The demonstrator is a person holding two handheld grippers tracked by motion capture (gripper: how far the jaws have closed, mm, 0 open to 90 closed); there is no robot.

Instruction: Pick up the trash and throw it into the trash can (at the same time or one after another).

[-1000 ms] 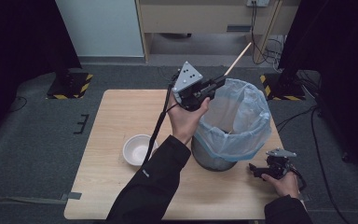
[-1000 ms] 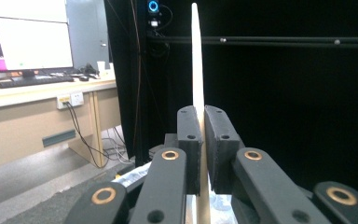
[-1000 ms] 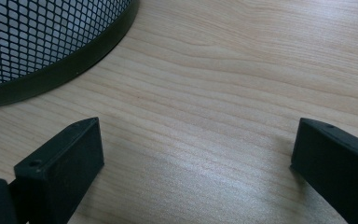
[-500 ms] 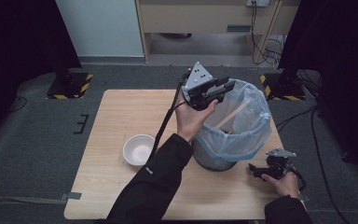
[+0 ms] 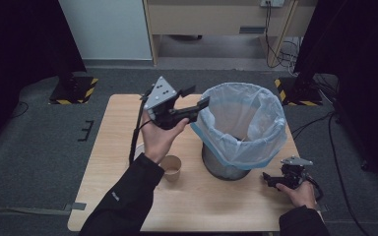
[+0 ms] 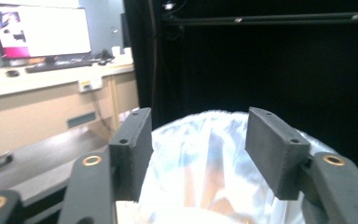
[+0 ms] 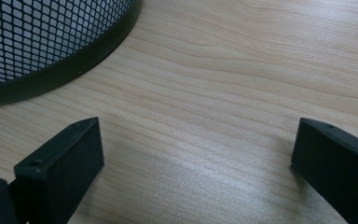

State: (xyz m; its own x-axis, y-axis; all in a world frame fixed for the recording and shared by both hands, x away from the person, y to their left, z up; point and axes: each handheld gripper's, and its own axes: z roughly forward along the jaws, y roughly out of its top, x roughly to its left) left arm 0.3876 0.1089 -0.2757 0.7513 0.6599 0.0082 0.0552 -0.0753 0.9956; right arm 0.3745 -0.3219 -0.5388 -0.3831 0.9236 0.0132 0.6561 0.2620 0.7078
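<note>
A mesh waste bin [image 5: 225, 168] lined with a pale blue bag [image 5: 256, 147] stands right of centre on the wooden table [image 5: 113, 132]. My left gripper [image 5: 199, 97] is held in the air just left of the bag's rim. Its jaws point at the bin and have just been opening, with nothing between them. In the left gripper view the bag [image 6: 214, 154] bulges beyond my left gripper [image 6: 198, 140]. My right gripper [image 5: 269, 178] rests open on the table at the bin's front right. In the right gripper view, bare table lies between the jaws of my right gripper [image 7: 196, 140], and the bin's mesh base [image 7: 37, 32] is at the upper left.
A small paper cup [image 5: 173, 167] stands on the table beside my left forearm, in front of the bin's left side. A black cable [image 5: 137, 132] hangs from the left gripper to the table. A wooden desk [image 5: 216, 19] stands beyond the table, with dark curtains at both sides.
The left gripper held a thin wooden stick over the bin; it has opened, the stick is gone from its jaws, and the hand has drawn back left. The right gripper has not moved.
</note>
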